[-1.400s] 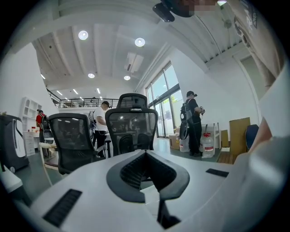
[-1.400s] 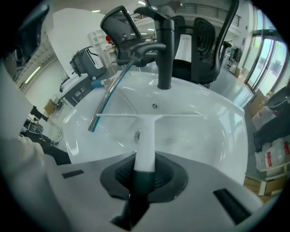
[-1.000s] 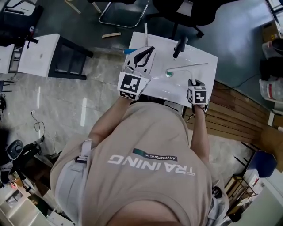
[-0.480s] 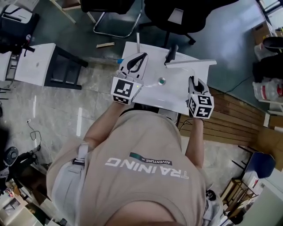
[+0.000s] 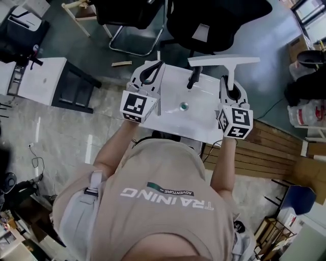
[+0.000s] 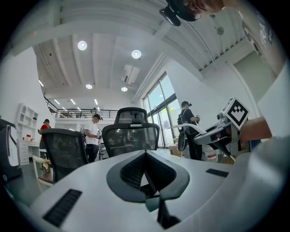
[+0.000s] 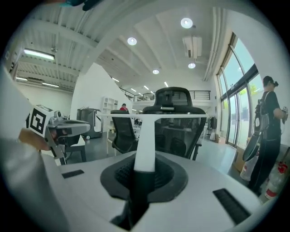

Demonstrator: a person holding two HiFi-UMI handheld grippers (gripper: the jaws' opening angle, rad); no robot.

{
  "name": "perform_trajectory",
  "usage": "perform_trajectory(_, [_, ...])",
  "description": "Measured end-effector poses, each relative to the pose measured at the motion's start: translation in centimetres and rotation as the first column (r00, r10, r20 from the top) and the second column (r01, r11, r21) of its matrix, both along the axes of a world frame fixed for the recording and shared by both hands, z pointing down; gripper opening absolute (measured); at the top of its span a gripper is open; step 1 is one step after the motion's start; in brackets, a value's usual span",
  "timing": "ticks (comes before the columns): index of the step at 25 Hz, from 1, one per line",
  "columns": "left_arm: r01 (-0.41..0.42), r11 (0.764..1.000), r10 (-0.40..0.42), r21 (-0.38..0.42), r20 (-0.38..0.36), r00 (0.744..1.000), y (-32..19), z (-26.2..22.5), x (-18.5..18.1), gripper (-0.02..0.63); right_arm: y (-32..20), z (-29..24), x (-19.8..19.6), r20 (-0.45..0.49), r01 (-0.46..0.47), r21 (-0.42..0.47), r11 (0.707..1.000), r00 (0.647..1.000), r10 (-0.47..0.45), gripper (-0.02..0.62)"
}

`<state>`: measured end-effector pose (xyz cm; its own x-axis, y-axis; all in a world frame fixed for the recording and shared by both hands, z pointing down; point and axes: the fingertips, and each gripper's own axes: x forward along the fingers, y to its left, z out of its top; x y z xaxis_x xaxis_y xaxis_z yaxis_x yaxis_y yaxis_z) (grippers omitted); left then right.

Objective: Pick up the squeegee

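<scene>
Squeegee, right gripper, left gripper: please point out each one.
squeegee (image 5: 224,60), head view, on its white blade.
right gripper (image 5: 230,84), head view, between its fingertips.
left gripper (image 6: 146,156), left gripper view, where its shut jaws meet.

One squeegee (image 5: 224,59); two tongs, left tongs (image 5: 154,65), right tongs (image 5: 229,81); one white table (image 5: 204,122); two black chairs (image 5: 219,15).

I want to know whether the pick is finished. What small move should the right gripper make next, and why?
Probably hold steady at this height with the jaws clamped. The right gripper is shut on the handle of the squeegee, which looks lifted clear of the white table, so the pick seems done. The left gripper is shut and empty.
</scene>
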<state>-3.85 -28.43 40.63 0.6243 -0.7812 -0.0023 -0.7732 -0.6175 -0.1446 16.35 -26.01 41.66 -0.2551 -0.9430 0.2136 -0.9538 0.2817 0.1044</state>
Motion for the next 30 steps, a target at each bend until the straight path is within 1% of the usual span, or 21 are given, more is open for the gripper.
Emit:
perform_trajectory(2, [0.002, 1.0, -0.002, 0.014, -0.015, 1.0, -0.7, -1.3, -0.1, 0.011, -0.7, -1.8, -0.1, 0.005, -0.005, 0.045, 0.999, 1.0, 0.004, 0.048])
perform_trajectory(5, [0.01, 1.0, -0.009, 0.03, -0.039, 0.999, -1.9, -3.3, -0.3, 0.011, -1.3, -3.7, -0.3, 0.018, -0.007, 0.089, 0.996, 1.0, 0.006, 0.048])
perform_trajectory(9, [0.012, 0.996, -0.008, 0.093, -0.048, 0.999, -2.4, -6.8, -0.3, 0.011, -1.7, -5.9, -0.4, 0.023, -0.007, 0.138, 0.99, 1.0, 0.004, 0.048])
perform_trajectory(11, [0.007, 0.992, -0.001, 0.127, -0.044, 0.999, -2.3, -8.3, -0.1, 0.011, -1.7, -7.1, -0.3, 0.024, -0.011, 0.162, 0.987, 1.0, 0.007, 0.048])
perform_trajectory(13, [-0.001, 0.988, 0.004, 0.152, -0.023, 1.0, -2.3, -9.2, 0.4, 0.011, -1.7, -8.0, -0.2, 0.022, -0.016, 0.183, 0.983, 1.0, 0.012, 0.048])
perform_trajectory(15, [-0.018, 0.987, 0.021, 0.159, -0.013, 1.0, -2.3, -9.5, 1.2, 0.011, -1.7, -8.9, 0.2, 0.024, -0.025, 0.203, 0.979, 0.999, 0.021, 0.048])
perform_trajectory(20, [-0.06, 0.984, 0.067, 0.169, -0.036, 0.997, -1.7, -10.6, 2.9, 0.011, -0.8, -11.8, 1.1, 0.033, -0.032, 0.259, 0.965, 0.999, 0.024, 0.048])
perform_trajectory(25, [-0.076, 0.982, 0.084, 0.175, -0.039, 0.996, -1.8, -11.1, 3.6, 0.011, -0.4, -14.2, 0.9, 0.028, -0.028, 0.307, 0.951, 0.999, 0.02, 0.048])
perform_trajectory(30, [-0.078, 0.979, 0.09, 0.189, -0.054, 0.994, -1.5, -11.6, 3.7, 0.011, -0.3, -15.2, 0.7, 0.023, -0.021, 0.328, 0.945, 1.0, 0.014, 0.048])
